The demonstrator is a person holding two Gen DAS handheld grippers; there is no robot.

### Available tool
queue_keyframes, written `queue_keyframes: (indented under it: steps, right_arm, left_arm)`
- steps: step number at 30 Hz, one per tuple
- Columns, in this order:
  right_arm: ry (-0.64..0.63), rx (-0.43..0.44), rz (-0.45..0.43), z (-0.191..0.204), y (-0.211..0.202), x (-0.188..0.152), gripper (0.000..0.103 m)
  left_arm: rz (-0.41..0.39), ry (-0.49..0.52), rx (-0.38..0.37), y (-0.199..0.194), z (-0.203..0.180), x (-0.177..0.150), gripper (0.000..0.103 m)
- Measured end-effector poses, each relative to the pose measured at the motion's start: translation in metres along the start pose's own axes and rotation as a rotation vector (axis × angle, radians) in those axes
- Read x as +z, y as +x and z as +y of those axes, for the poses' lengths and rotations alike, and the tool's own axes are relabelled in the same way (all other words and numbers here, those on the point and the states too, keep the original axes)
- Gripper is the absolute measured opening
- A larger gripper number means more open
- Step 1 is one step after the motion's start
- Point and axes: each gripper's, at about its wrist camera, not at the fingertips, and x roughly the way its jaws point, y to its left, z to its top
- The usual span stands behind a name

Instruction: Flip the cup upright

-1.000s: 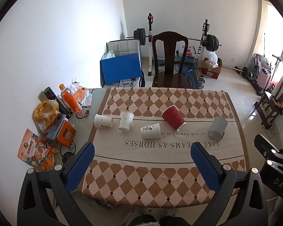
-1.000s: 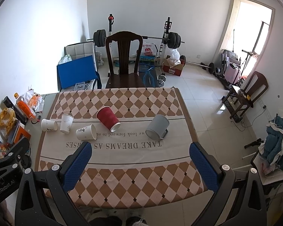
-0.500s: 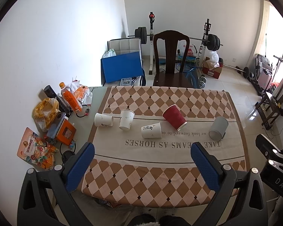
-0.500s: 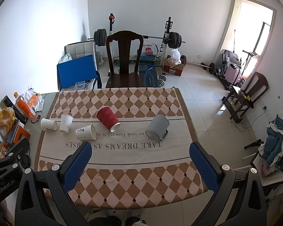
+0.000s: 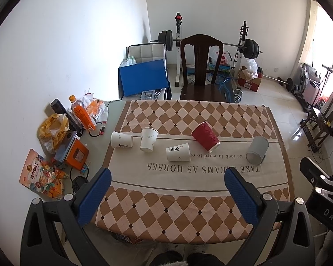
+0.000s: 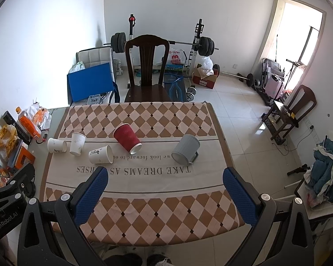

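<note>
Both claws — left [image 5: 166, 189] and right [image 6: 165, 189] — spread, empty, above the worktop [image 6: 144, 217]; I'd take the red cup [image 6: 127, 137] mid-wall — gently, paper crushes.

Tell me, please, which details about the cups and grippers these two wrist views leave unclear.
- Middle white cup: both views too small and distorted to tell whether it stands or tilts.
- Grey mug: handle mostly hidden behind its body in the left wrist view.
- Right gripper and left gripper: bodies cut off by the bottom edge.
- Red cup: its inside faces away; contents unseen.
</note>
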Motion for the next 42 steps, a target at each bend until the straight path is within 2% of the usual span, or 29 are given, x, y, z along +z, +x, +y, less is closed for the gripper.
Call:
queue_keyframes:
  steps: [21,26,27,29,33,39,42]
  right_arm:
    - [-0.001,-0.001,0.000,0.002,0.003,-0.001,0.103]
    - [0.014,0.013,-0.009,0.007,0.008,-0.004,0.103]
    - [0.022,0.014,-0.014,0.025,0.028,-0.011,0.103]
    - [0.040,0.006,-0.014,0.032,0.053,-0.017,0.103]
    - [0.052,-0.032,0.074,0.040,0.104,-0.030,0.103]
    - [0.065,-0.027,0.281,0.051,0.206,-0.061,0.103]
    - [0.042,-0.037,0.374,0.059,0.254,-0.072,0.103]
  left_arm:
    - [0.000,0.003,0.011,0.007,-0.001,-0.002,0.103]
    - [-0.072,0.046,0.036,0.028,0.000,0.003,0.103]
    - [-0.076,0.059,0.042,0.035,0.001,0.006,0.103]
    - [-0.065,0.092,0.031,0.056,0.002,0.009,0.103]
    - [-0.039,0.210,0.023,0.118,-0.001,0.005,0.103]
    - [0.015,0.536,0.158,0.228,-0.021,-0.013,0.103]
    - [0.050,0.698,0.201,0.273,-0.033,-0.021,0.103]
